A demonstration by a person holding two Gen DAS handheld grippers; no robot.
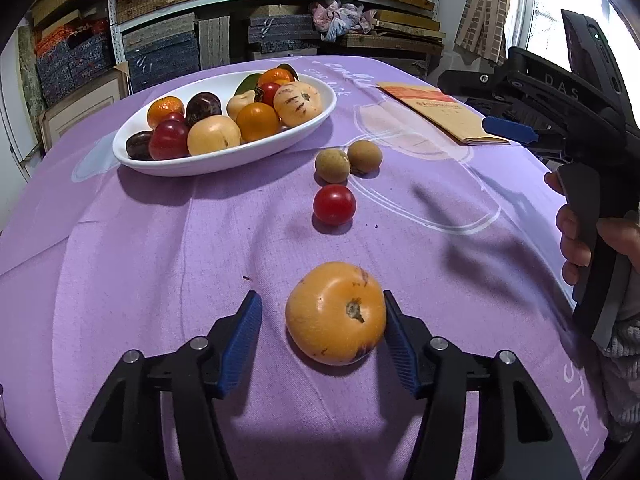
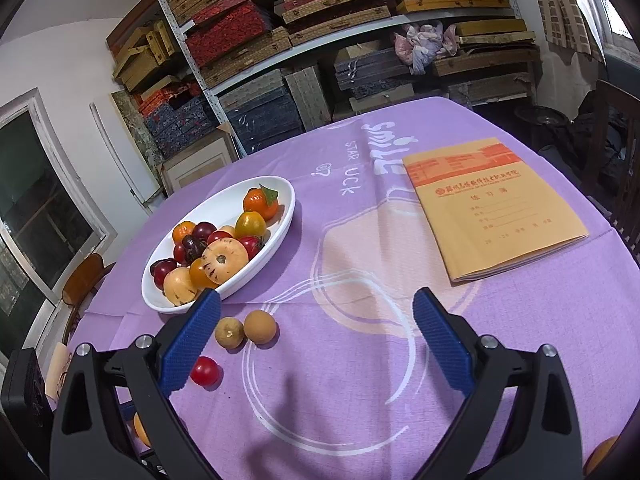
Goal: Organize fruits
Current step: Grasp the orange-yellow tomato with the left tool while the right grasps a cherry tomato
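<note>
Left wrist view shows the left gripper (image 1: pixel 322 316) low over the purple tablecloth (image 1: pixel 160 264), its jaws spread wide around a large orange fruit (image 1: pixel 335 312); the right blue pad touches the fruit's side while the left pad stands apart from it. Beyond it lies a red cherry tomato (image 1: pixel 334 204), then two brown longans (image 1: pixel 348 161) side by side, touching. Farther back to the left sits the white oval dish (image 1: pixel 168 162), heaped with orange, yellow, red and dark fruits. A tan notebook (image 1: pixel 444 114) lies far right. Right wrist view shows the right gripper (image 2: pixel 316 338) held above the cloth, jaws wide apart and holding nothing, with shelves of boxes (image 2: pixel 280 40) behind the table.
</note>
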